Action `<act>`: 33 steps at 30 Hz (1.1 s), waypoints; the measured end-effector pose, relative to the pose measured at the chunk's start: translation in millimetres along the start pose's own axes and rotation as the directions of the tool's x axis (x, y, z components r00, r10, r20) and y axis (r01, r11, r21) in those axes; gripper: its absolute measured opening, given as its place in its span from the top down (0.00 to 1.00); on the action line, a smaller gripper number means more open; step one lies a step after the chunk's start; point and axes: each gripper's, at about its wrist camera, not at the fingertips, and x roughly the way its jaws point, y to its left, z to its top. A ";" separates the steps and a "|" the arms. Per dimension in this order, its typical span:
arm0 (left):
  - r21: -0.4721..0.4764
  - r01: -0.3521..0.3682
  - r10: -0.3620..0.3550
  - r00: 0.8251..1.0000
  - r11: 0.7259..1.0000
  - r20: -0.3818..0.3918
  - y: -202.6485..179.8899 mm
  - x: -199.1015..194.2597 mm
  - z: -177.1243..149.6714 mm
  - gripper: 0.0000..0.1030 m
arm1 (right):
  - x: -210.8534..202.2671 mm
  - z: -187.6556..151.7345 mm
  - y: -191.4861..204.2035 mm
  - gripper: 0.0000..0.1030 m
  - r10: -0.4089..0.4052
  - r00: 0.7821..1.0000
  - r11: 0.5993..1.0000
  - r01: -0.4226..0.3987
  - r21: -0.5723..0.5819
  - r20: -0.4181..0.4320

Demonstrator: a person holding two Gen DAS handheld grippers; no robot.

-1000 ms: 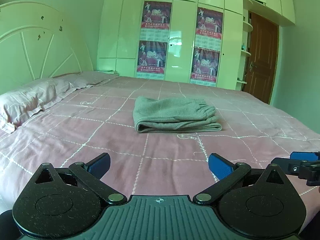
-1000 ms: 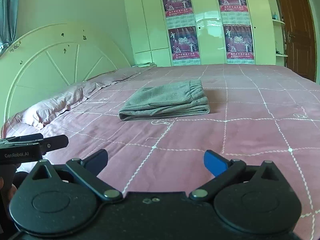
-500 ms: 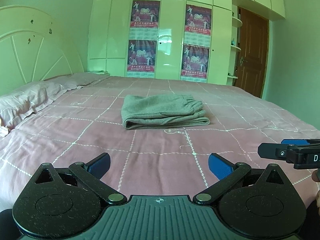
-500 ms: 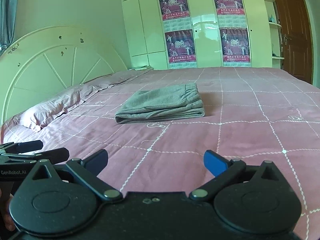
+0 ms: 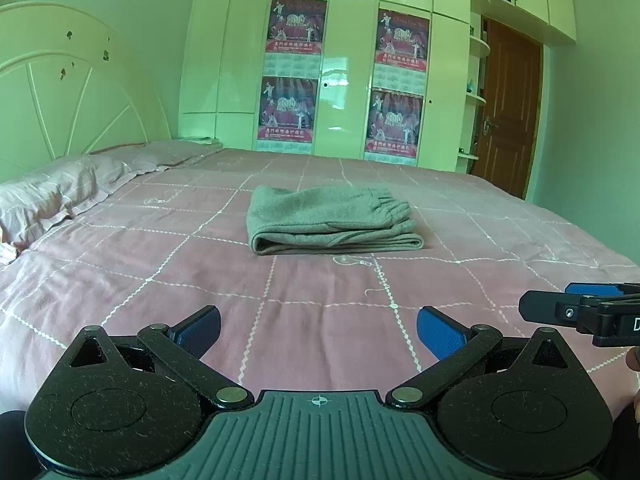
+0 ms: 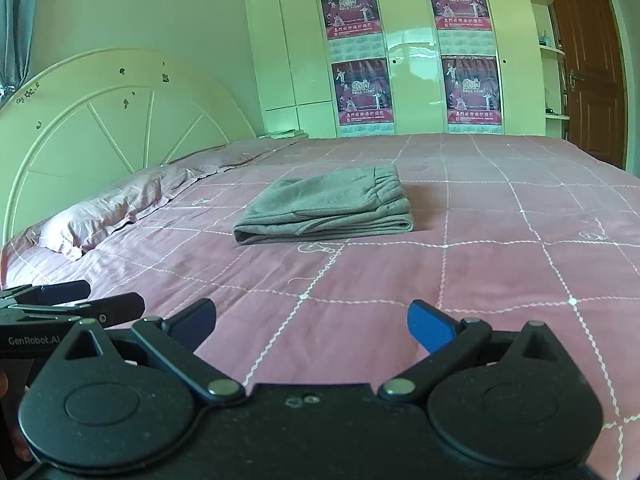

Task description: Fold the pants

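The grey pants (image 5: pixel 332 218) lie folded in a neat rectangle on the pink checked bedspread (image 5: pixel 200 280), waistband to the right; they also show in the right wrist view (image 6: pixel 328 208). My left gripper (image 5: pixel 318 330) is open and empty, well short of the pants, above the near part of the bed. My right gripper (image 6: pixel 312 322) is open and empty, equally far back. The right gripper's fingers (image 5: pixel 560 308) show at the right edge of the left wrist view. The left gripper's fingers (image 6: pixel 80 304) show at the left edge of the right wrist view.
Pink pillows (image 5: pixel 48 196) lie along the white headboard (image 6: pixel 112 120) on the left. A white wardrobe with posters (image 5: pixel 344 76) stands behind the bed. A brown door (image 5: pixel 508 108) is at the far right.
Both grippers have drawn back and turned slightly, so the view swings leftward and levels. The pants have not moved. Both grippers stay open.
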 end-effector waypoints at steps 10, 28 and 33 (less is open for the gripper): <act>0.011 0.002 -0.003 1.000 1.000 0.005 -2.8 -1.0 -1.3 0.00 | -0.8 -0.2 -0.6 0.06 0.006 1.000 1.000 -0.006 0.004 -0.001; 0.017 0.006 -0.006 1.000 1.000 0.010 -2.5 -0.8 0.0 0.00 | -1.3 0.9 -3.9 0.06 0.007 1.000 1.000 -0.007 0.007 -0.008; 0.017 0.006 -0.007 1.000 1.000 0.014 -2.9 -1.0 0.4 0.00 | -1.0 1.1 -4.7 0.06 0.006 1.000 1.000 -0.006 0.010 -0.008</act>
